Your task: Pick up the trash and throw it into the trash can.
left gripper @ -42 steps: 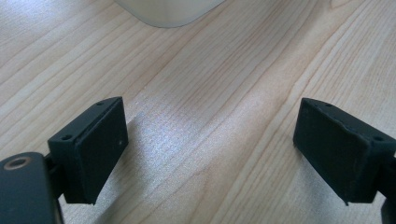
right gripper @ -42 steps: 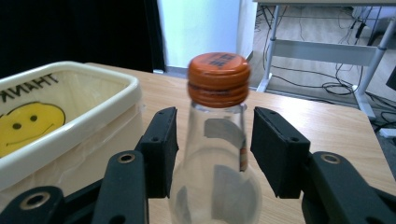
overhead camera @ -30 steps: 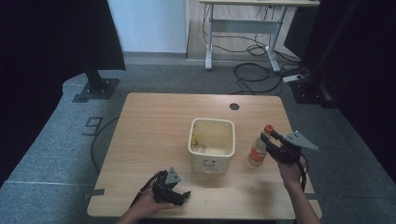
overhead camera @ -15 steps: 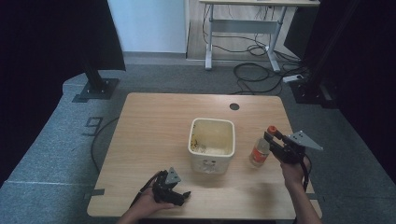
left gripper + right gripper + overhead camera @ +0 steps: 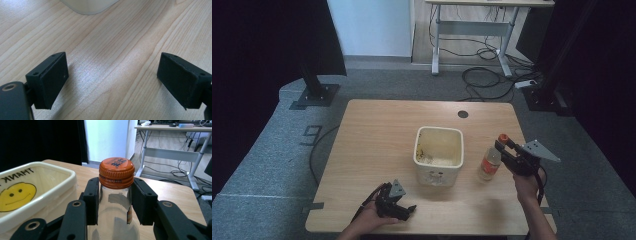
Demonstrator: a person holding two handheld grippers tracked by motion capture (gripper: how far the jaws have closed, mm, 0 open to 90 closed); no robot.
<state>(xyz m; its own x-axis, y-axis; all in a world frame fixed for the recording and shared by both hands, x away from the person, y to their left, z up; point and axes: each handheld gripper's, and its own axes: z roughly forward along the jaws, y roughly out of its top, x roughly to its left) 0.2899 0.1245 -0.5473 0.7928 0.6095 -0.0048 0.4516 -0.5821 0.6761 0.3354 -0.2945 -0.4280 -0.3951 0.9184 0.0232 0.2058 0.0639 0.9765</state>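
Wooden table (image 5: 377,145) — cream tub (image 5: 438,155) at mid, bottle (image 5: 488,164) just beside it

"thank" and smiley on tub (image 5: 37,185)

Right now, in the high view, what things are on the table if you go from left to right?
Left gripper → cream tub → bottle with the orange cap → right gripper, shut on the bottle's neck.

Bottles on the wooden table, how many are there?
1. The bottle with the orange cap stands upright right of the cream bin, its neck held by the right gripper. More could lie hidden inside the bin.
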